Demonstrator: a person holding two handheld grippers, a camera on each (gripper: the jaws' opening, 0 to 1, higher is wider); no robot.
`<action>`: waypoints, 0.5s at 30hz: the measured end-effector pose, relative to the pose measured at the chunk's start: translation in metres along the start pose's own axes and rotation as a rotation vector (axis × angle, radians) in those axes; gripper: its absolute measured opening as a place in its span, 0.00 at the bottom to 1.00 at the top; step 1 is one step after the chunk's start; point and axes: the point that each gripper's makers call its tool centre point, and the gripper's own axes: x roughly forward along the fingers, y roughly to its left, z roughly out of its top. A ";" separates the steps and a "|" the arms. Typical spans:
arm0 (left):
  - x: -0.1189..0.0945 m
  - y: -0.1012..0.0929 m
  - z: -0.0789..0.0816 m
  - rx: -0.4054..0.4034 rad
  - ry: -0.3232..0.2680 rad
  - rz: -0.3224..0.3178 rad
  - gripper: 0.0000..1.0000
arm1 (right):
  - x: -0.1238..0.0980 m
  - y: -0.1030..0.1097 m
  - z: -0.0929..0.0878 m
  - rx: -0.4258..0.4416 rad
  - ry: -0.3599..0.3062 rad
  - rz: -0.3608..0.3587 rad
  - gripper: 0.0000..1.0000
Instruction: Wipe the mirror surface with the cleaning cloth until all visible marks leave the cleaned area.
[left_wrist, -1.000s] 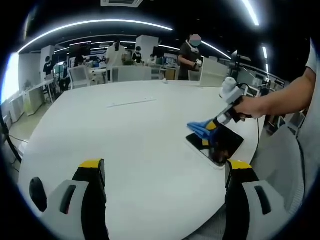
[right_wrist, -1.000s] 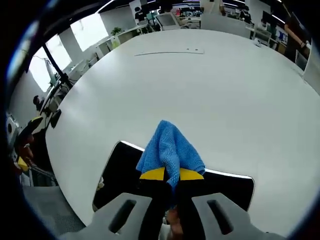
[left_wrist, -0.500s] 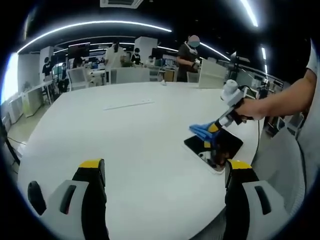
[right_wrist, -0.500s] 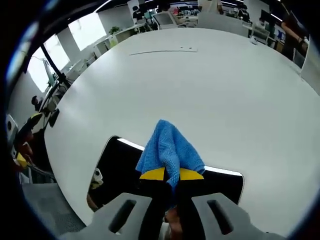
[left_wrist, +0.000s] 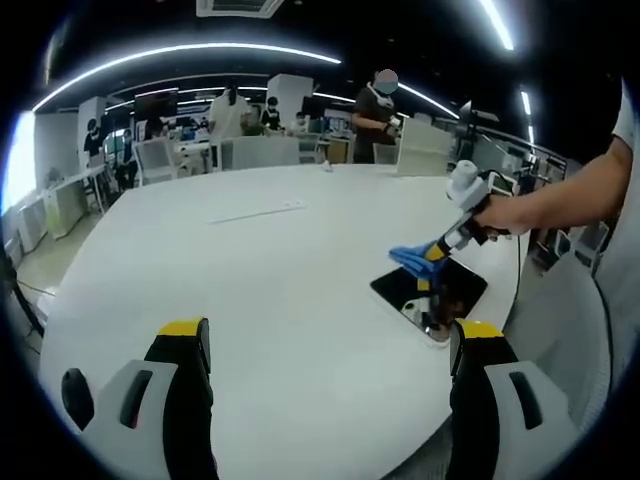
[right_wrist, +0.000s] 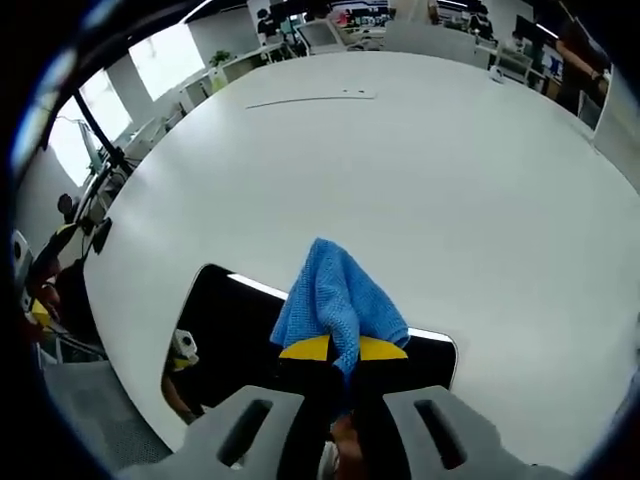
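Table (left_wrist: 270, 290): large, round-edged, plain white top; spans most of both views; a thin pale strip (left_wrist: 256, 210) lying flat toward the far side, well apart from the mirror.
Mirror (left_wrist: 428, 291): flat on the table near its right edge in the left gripper view; rectangular with rounded corners, thin light border, dark glossy face reflecting the ceiling and part of a gripper; in the right gripper view (right_wrist: 225, 335) dark and black, directly under the cloth, with a small pale reflection near its left end; marks on the surface too small to tell.
Cleaning cloth (right_wrist: 338, 300): blue, knitted or waffle-like weave, bunched into a peaked fold; pinched at its lower end, the free part standing up beyond the yellow jaw tips; over the mirror's upper-left part in the left gripper view (left_wrist: 412, 254); contact with the glass not clear.
Right gripper (right_wrist: 343, 350): jaws closed on the cloth, yellow tips pressed together around the fabric; in the left gripper view (left_wrist: 436, 250) held in a person's hand (left_wrist: 495, 213) coming in from the right, slanting down toward the mirror.
Left gripper (left_wrist: 330, 335): jaws spread wide apart, nothing between them; black with yellow tips, above bare table at the near edge, well apart from the mirror.
Writing, brands, labels: nothing readable on cloth, mirror or grippers.
Background: open office with desks, chairs and several people standing beyond the table.
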 end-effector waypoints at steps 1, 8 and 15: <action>0.000 0.000 0.000 0.000 -0.001 0.000 0.99 | 0.000 0.001 0.000 -0.006 0.001 -0.006 0.02; 0.000 0.000 0.003 0.006 -0.004 0.003 0.99 | -0.003 0.002 -0.001 -0.006 -0.016 -0.005 0.02; -0.002 -0.006 0.004 0.013 -0.002 0.000 0.99 | -0.005 0.004 -0.003 -0.019 -0.047 -0.019 0.02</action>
